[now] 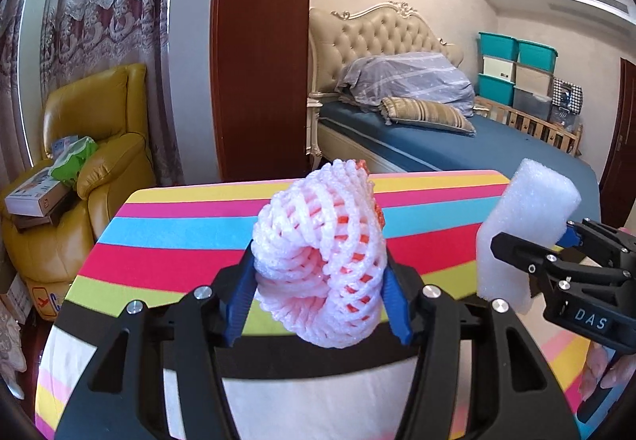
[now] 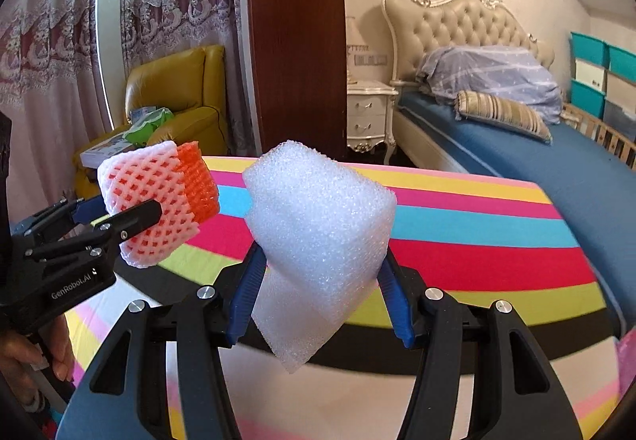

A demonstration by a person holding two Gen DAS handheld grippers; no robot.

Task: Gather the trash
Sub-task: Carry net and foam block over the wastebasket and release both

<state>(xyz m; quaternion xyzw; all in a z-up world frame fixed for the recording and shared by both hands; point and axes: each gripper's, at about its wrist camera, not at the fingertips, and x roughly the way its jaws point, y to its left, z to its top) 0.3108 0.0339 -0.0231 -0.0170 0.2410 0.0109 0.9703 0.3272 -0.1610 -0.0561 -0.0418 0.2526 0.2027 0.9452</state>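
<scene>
My left gripper (image 1: 320,273) is shut on a white-and-orange foam fruit net (image 1: 322,257) and holds it up above the striped table (image 1: 167,237). The left gripper (image 2: 131,217) with the fruit net (image 2: 159,201) also shows at the left of the right wrist view. My right gripper (image 2: 322,281) is shut on a white foam block (image 2: 318,237) and holds it above the striped table (image 2: 477,233). The right gripper (image 1: 516,253) and the foam block (image 1: 520,229) show at the right of the left wrist view.
A yellow armchair (image 1: 91,146) with boxes and a green pack stands left of the table. A dark wooden post (image 1: 260,50) rises behind it. A bed (image 1: 457,146) with pillows lies to the right, a white nightstand (image 2: 369,114) beside it, storage bins (image 1: 516,74) beyond.
</scene>
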